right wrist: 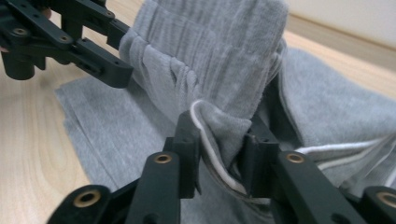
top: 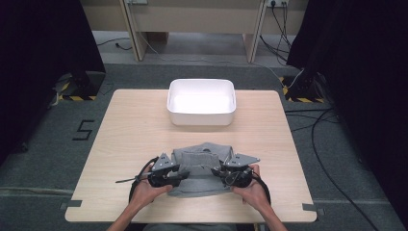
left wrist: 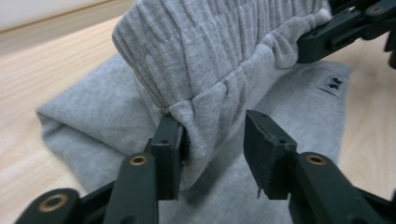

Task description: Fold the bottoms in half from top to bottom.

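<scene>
A grey knit garment (top: pixel 202 161) with a ribbed elastic waistband lies bunched near the front of the table. My left gripper (top: pixel 185 174) is at its left side, my right gripper (top: pixel 217 171) at its right. In the left gripper view the jaws (left wrist: pixel 212 144) are closed on a raised fold of the waistband (left wrist: pixel 210 70), and the right gripper (left wrist: pixel 306 44) pinches the same band farther along. In the right gripper view my jaws (right wrist: pixel 222 149) clamp an edge with white piping (right wrist: pixel 205 135); the left gripper (right wrist: pixel 116 70) grips the band at upper left.
A white rectangular bin (top: pixel 201 102) stands empty at the back middle of the wooden table (top: pixel 130 125). Bare wood surrounds the garment on both sides. Cables and black stands sit on the floor beyond the table.
</scene>
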`<state>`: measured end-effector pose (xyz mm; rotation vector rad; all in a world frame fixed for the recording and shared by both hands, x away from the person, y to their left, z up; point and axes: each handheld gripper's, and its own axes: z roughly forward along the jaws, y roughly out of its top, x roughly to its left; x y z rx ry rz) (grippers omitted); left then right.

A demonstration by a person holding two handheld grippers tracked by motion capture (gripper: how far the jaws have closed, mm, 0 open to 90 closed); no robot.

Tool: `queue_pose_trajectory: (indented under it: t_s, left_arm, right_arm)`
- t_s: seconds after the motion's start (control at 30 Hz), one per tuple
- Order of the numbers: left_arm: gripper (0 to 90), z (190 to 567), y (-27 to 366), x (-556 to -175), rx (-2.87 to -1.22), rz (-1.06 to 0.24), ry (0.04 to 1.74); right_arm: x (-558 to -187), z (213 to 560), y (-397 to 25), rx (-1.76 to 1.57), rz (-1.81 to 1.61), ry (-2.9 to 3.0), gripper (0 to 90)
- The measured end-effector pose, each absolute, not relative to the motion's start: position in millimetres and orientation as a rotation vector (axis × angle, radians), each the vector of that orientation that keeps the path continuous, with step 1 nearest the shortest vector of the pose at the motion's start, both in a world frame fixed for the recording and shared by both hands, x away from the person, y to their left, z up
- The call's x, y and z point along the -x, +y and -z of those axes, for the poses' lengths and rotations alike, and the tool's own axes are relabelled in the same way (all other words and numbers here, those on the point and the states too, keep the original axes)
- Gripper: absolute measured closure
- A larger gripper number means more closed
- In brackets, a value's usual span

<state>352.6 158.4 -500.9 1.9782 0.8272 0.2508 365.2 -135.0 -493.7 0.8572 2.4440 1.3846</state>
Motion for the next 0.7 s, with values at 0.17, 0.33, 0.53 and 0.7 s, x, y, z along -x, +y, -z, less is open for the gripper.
queue_pose_trajectory:
  t_s: [0.17,0.33,0.53,0.7]
  left_arm:
    - [48.8,497,158,-345,-1.975,-0.239,0.815]
    - [44.5,488,163,-337,-1.942,-0.218,0.812]
    - [43.1,475,173,-333,-1.891,-0.188,0.805]
    - [42.8,464,183,-336,-1.831,-0.194,0.826]
  right_arm:
    - [-359,495,-137,-0.87,-1.397,2.45,60.1]
    - [-351,487,-140,-0.868,-1.421,2.439,55.1]
    - [-339,476,-143,-0.834,-1.425,2.438,53.3]
    - [-330,467,-147,-0.83,-1.44,2.429,51.4]
